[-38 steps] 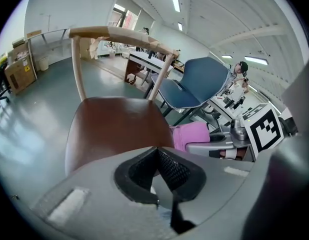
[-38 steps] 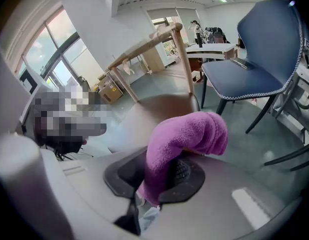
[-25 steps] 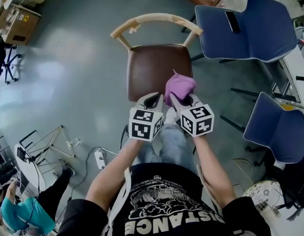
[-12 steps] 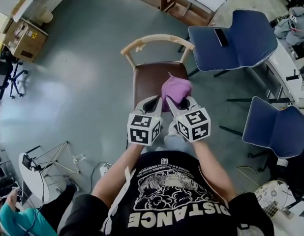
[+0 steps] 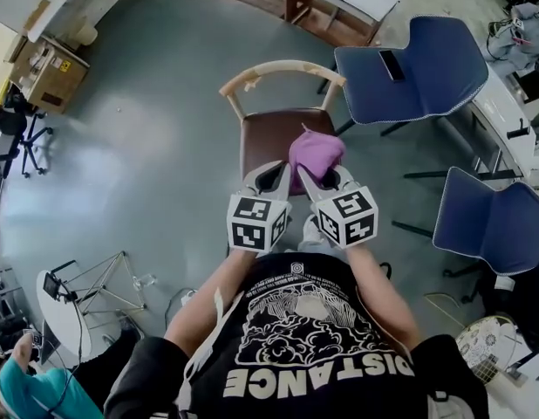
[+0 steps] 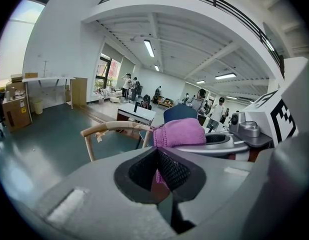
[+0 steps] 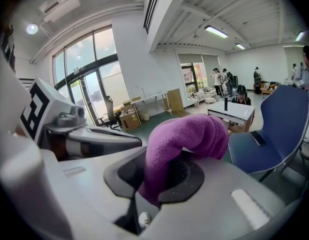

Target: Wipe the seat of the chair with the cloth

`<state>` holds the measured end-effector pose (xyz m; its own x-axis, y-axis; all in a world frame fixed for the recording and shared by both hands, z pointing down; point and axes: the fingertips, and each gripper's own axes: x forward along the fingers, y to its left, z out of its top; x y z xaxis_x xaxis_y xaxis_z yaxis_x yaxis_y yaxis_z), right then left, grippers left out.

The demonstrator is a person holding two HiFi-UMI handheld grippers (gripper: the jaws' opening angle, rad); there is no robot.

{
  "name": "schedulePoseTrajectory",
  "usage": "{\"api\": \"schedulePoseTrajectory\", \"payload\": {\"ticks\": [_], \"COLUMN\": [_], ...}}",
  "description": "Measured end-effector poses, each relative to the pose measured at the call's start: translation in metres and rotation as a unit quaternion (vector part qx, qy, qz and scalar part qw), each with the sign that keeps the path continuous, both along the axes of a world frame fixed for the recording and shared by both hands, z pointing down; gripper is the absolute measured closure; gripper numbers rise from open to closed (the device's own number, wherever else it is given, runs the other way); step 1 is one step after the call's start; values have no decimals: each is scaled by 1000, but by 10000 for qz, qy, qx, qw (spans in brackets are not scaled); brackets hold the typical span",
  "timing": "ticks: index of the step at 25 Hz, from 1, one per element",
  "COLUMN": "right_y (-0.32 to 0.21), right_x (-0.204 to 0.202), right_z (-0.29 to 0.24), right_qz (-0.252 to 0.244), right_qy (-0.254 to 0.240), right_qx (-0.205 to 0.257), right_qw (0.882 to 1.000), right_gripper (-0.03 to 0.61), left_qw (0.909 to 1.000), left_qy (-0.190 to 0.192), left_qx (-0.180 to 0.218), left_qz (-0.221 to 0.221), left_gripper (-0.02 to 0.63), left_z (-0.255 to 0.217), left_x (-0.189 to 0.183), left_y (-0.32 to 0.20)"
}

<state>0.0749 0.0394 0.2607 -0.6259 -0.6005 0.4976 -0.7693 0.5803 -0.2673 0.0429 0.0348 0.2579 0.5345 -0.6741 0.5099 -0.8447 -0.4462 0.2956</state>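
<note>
Above the chair seat (image 5: 268, 138), right gripper (image 5: 317, 182) pinches a fold of purple cloth (image 5: 315, 153), left gripper (image 5: 271, 178) closed empty; wipe drag may yank it free.

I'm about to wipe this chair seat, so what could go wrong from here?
Only a small part of the purple cloth is pinched in the right claw, so it may slip out under pressure. The shut left claw sits close beside it and could snag the cloth over the seat.
</note>
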Motion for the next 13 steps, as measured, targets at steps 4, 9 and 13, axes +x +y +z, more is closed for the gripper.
{"api": "schedulePoseTrajectory", "payload": {"ticks": [4, 9, 13], "right_y": [-4, -8, -11], "right_x": [7, 13, 18], "right_z": [-3, -5, -6], "right_qz": [89, 163, 185], "right_qy": [4, -9, -22], "right_qx": [55, 56, 53], "right_qw": [9999, 9999, 9998], "right_gripper": [518, 518, 518], "left_qw": [10000, 9998, 9997], "left_qy": [21, 36, 14], "left_qx": [69, 75, 29], "left_qz": [65, 167, 252], "left_gripper": [614, 614, 614], "left_z": [-4, -5, -5], "left_x": [4, 13, 20], "left_y": [-6, -10, -11]}}
